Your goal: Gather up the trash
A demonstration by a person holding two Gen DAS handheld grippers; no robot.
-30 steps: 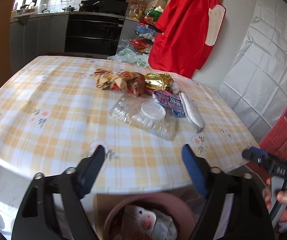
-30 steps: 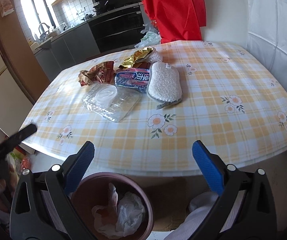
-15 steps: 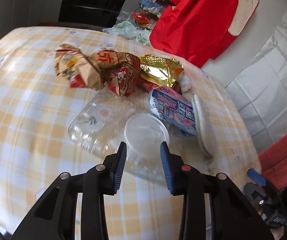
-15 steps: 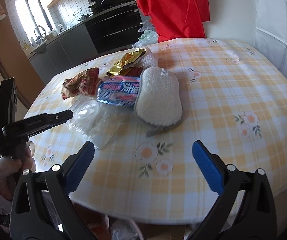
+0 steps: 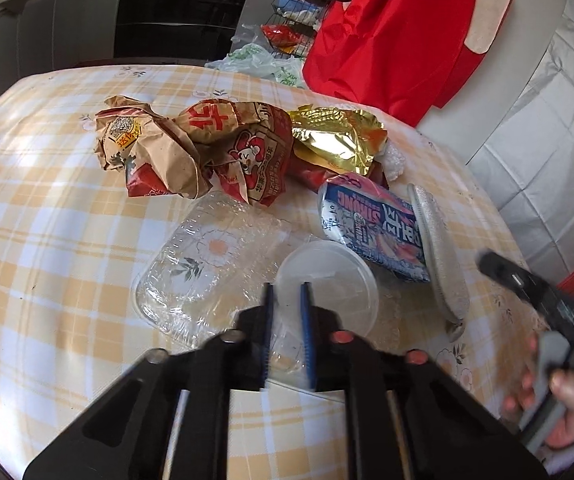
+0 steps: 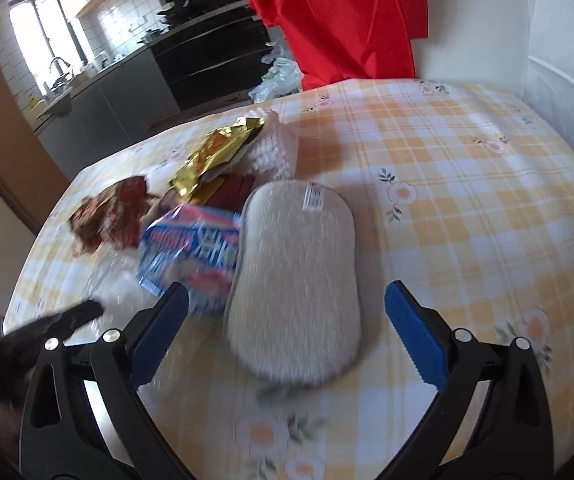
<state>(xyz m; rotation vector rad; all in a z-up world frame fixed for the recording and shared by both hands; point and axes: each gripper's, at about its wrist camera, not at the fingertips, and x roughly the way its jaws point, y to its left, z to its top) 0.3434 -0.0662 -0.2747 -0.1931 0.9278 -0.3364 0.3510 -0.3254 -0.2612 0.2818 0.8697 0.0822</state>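
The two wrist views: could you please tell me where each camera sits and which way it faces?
Left wrist: rides the left hand-held gripper, looking down across the table at the clear plastic container; its fingers, nearly shut on the container's edge, and the person's right hand show.
Right wrist: rides the right hand-held gripper, open, facing the white sponge and the kitchen; the left gripper shows blurred at left.
Shared: gold wrapper, blue packet, sponge.

The right gripper (image 6: 287,316), jaws spread wide, hovers over a pale oblong fuzzy sponge pad (image 6: 297,280); a blue-and-white printed wrapper (image 6: 193,248) touches the pad's left edge.
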